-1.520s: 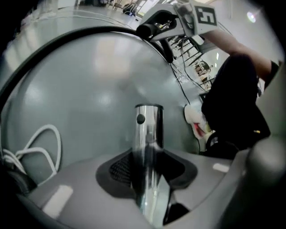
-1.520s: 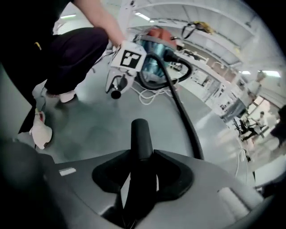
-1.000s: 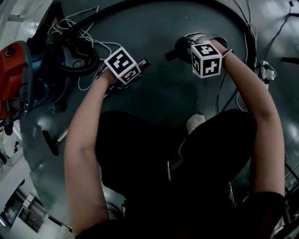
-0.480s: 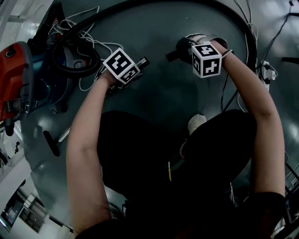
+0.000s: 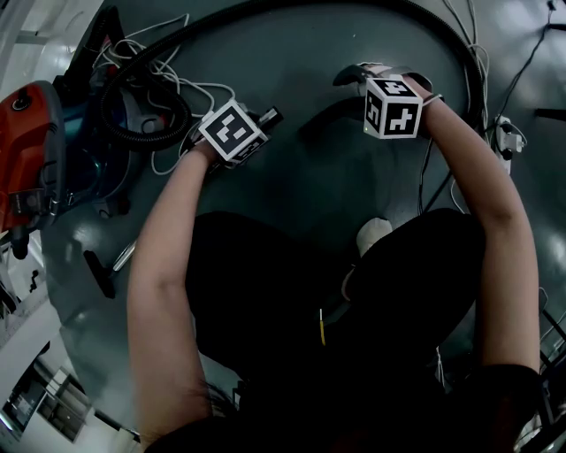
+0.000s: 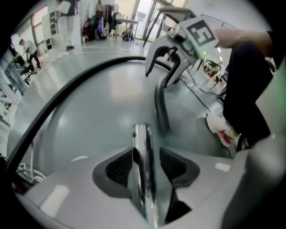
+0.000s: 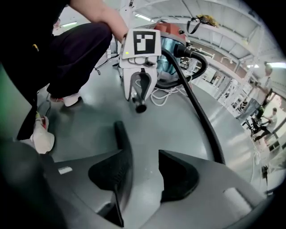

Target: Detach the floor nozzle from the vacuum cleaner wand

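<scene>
My left gripper (image 5: 256, 124) straddles a chrome wand (image 6: 142, 179), which runs up between its pads (image 6: 117, 167). Its jaws have just been opening, and a gap shows on the wand's right side. My right gripper (image 5: 349, 88) has also just opened wide. A black tube piece (image 5: 320, 120) slants down from it toward the floor. In the right gripper view that tube (image 7: 123, 147) is blurred beside the left pad, with the right pad (image 7: 178, 176) well clear. The wand's open end (image 7: 140, 108) shows below the left gripper (image 7: 140, 91).
A red and blue vacuum cleaner (image 5: 31, 150) stands at the left. Its black ribbed hose (image 5: 292, 7) arcs over the floor to the right. White cables (image 5: 172, 88) lie near it. A black attachment (image 5: 97, 272) lies lower left, and a power strip (image 5: 507, 133) lies right.
Both grippers have opened. The black tube piece, held up at the right gripper before, has dropped down and left toward the floor. Both marker cubes have rolled a little.
</scene>
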